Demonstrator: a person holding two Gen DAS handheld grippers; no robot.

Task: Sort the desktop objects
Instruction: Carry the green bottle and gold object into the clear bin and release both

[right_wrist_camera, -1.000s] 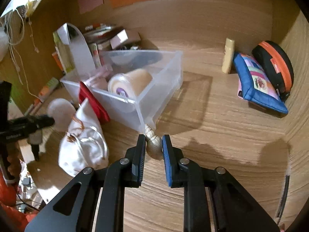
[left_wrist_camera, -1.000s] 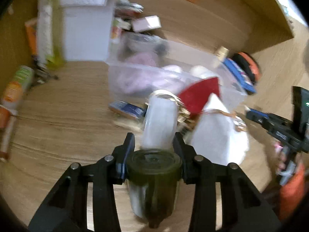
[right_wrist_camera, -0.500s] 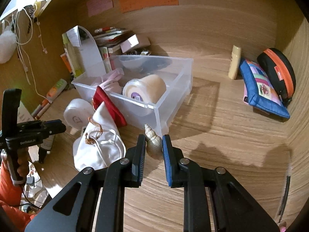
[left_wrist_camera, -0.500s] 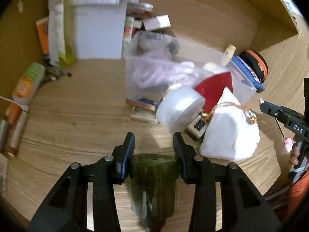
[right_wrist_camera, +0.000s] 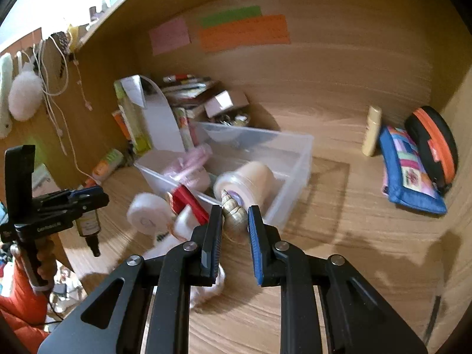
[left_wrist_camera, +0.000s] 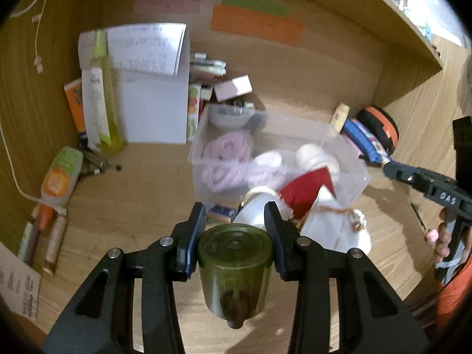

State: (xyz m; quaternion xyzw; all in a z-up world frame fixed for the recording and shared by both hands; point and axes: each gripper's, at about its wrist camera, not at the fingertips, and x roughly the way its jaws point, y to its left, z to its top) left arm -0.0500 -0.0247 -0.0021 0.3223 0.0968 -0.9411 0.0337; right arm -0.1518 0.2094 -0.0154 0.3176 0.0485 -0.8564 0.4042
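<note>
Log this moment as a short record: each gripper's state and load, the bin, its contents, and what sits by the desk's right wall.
left gripper: shut on dark green bottle
right gripper: shut on spiral seashell
clear plastic bin: on the desk, open top
bin contents: cream tape roll, pink cord
right wall: blue patchwork pouch, black and orange case

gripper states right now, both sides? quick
Left gripper: closed on the dark green bottle, held by its sides.
Right gripper: closed on the spiral seashell, held between the pads.
</note>
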